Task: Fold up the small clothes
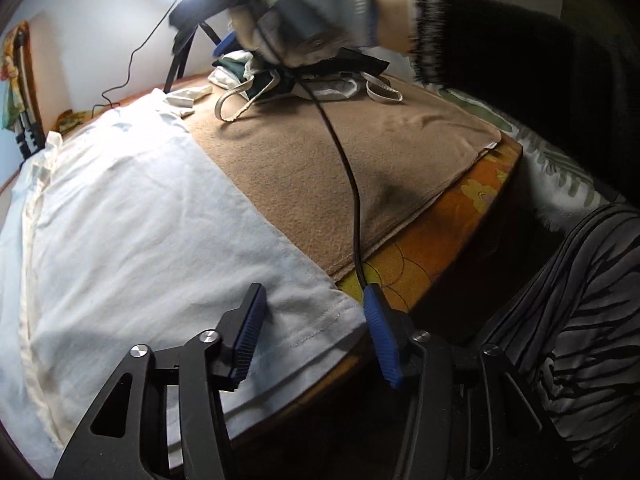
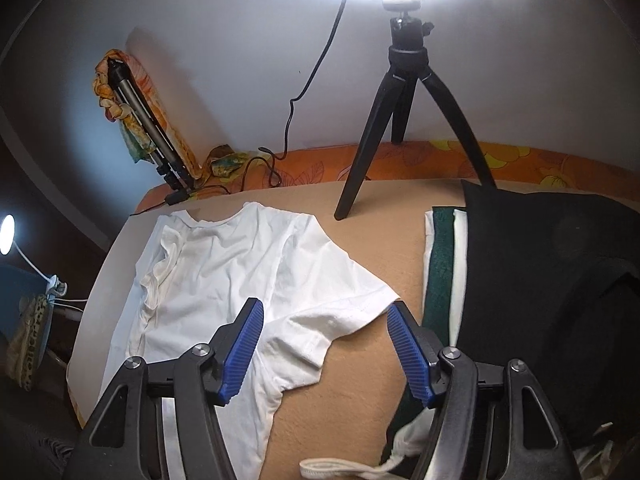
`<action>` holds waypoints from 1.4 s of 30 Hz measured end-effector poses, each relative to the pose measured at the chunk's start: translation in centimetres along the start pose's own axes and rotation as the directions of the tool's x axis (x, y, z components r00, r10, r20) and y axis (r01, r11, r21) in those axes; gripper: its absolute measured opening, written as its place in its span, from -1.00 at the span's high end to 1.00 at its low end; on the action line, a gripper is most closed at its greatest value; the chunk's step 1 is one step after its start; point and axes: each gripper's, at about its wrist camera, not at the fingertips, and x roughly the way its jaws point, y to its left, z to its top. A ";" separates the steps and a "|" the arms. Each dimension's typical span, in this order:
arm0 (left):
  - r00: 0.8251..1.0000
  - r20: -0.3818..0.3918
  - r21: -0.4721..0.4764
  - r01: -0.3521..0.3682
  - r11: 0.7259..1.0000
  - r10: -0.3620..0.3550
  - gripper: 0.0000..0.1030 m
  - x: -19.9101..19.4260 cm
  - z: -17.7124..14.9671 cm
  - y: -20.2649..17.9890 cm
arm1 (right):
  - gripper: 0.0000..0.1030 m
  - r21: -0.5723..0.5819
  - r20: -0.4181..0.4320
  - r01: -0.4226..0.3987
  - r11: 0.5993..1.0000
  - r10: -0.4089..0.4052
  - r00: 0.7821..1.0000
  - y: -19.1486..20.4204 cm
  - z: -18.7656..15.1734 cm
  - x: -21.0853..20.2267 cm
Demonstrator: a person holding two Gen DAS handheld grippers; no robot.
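One white T-shirt (image 2: 224, 280) lies spread flat on the tan blanket (image 2: 360, 380), filling the centre-left of the right wrist view with its neckline toward the top of the frame and its hem running out at the bottom, so its long axis points nearly straight away from that camera. To its right, along the right side of the same frame, sits a pile of other clothes (image 2: 540, 280), black on top with green and white edges showing. In the left wrist view the shirt (image 1: 132, 208) covers the left half of the frame, and its stitched hem corner falls between the fingers of the left gripper (image 1: 316, 340) at lower centre; the jaws stand wide apart and hold nothing. The right gripper (image 2: 326, 354) is likewise spread wide and empty, hovering at lower centre over the shirt's right sleeve (image 2: 340, 312), which juts toward the pile. Judging by this, each gripper is nearest its own grasp point: the left the hem corner, the right the sleeve, so a lengthwise fold seems the likely next move.
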 end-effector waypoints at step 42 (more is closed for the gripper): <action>0.997 0.078 -0.030 0.025 0.999 -0.022 0.90 -0.2 -1.1 0.0 | -0.28 -0.075 -0.143 0.253 0.965 -0.261 0.955 0.7 1.1 10.3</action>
